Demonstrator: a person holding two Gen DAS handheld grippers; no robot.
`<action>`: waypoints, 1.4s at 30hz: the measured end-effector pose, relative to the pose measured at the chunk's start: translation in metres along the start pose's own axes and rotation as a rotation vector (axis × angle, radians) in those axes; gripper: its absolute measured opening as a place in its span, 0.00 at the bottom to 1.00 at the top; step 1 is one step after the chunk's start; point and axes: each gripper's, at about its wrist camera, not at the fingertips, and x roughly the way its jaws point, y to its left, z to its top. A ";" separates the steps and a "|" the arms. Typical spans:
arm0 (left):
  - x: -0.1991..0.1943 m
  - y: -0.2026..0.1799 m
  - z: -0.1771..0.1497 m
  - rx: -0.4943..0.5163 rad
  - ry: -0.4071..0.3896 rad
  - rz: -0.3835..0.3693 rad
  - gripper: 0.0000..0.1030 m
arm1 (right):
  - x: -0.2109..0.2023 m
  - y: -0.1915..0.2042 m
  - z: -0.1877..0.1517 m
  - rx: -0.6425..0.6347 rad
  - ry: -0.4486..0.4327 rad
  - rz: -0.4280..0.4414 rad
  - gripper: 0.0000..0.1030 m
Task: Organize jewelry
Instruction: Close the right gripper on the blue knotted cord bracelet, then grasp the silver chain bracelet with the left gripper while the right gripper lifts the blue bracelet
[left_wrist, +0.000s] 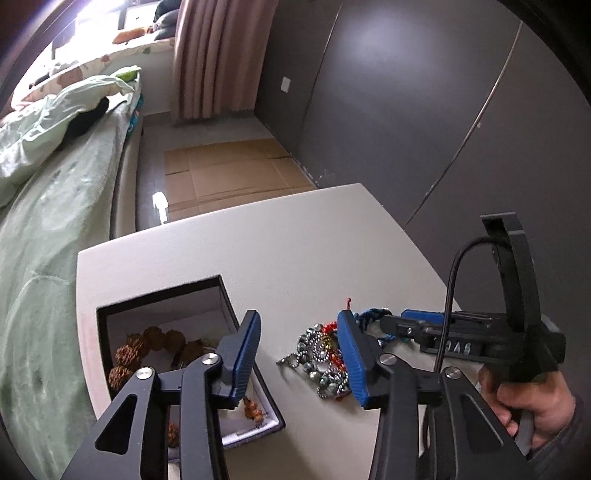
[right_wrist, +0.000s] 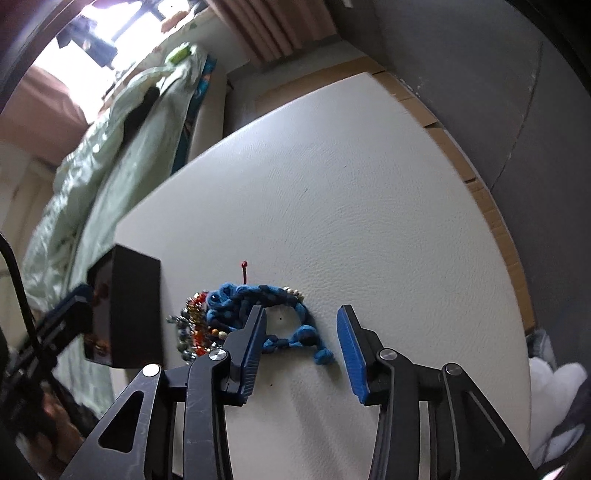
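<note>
Near the table's (right_wrist: 369, 184) left edge, one open black box (left_wrist: 229, 306) holding brown seed beads (left_wrist: 147, 343). Beside it, left gripper (left_wrist: 301, 354), fingers apart, empty. Mid-table, one bead-chain tangle (left_wrist: 317, 358), one blue braided bracelet (right_wrist: 258, 295). Right gripper (right_wrist: 301, 350) straddling the bracelet, fingers apart.

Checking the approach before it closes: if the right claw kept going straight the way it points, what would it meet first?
Probably the blue braided bracelet on the table: its knotted end lies between the open right claw fingers, untouched. Depth is unclear, so it might reach bare table first.
</note>
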 end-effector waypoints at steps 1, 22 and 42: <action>0.002 0.001 0.003 -0.001 0.006 0.003 0.42 | 0.001 0.004 0.000 -0.023 -0.003 -0.020 0.40; 0.060 -0.027 0.005 0.039 0.172 -0.029 0.24 | -0.055 -0.015 -0.009 0.027 -0.194 -0.028 0.08; 0.088 -0.041 0.001 0.026 0.273 0.061 0.19 | -0.070 -0.014 -0.010 0.128 -0.262 0.066 0.08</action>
